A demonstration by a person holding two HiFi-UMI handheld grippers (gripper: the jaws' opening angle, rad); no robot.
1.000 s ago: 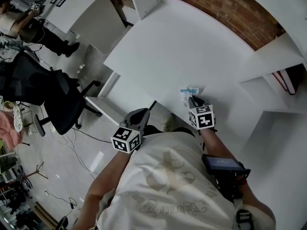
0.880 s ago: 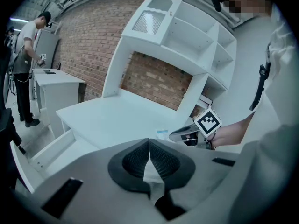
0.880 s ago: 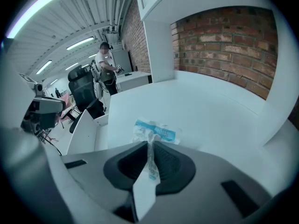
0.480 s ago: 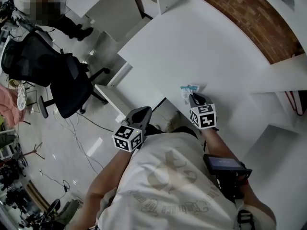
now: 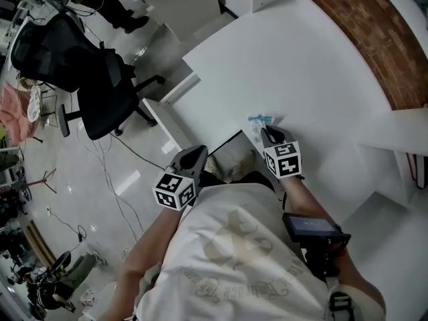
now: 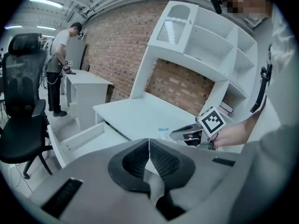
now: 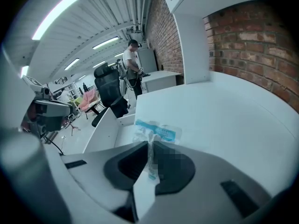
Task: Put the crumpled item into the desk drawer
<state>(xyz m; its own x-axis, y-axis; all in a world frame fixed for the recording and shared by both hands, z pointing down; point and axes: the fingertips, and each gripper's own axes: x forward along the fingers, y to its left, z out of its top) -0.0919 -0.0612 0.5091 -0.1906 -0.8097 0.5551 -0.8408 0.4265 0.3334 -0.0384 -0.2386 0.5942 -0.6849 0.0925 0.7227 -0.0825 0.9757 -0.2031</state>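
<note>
Head view has my right gripper clamped on the crumpled wrapper, clear plastic with blue print, at the front edge of the white desk. Right gripper view agrees: the 2 jaws pinch a fold of the wrapper, and the rest sticks out past the tips over the desk. I cannot tell whether it touches the desk top. The drawer stands pulled out just below and left of that gripper, and the wrapper is not yet in it. My left gripper hangs beside the drawer, its jaws pressed together with nothing between them. 1 black chair stands on the floor off to the left.
</note>
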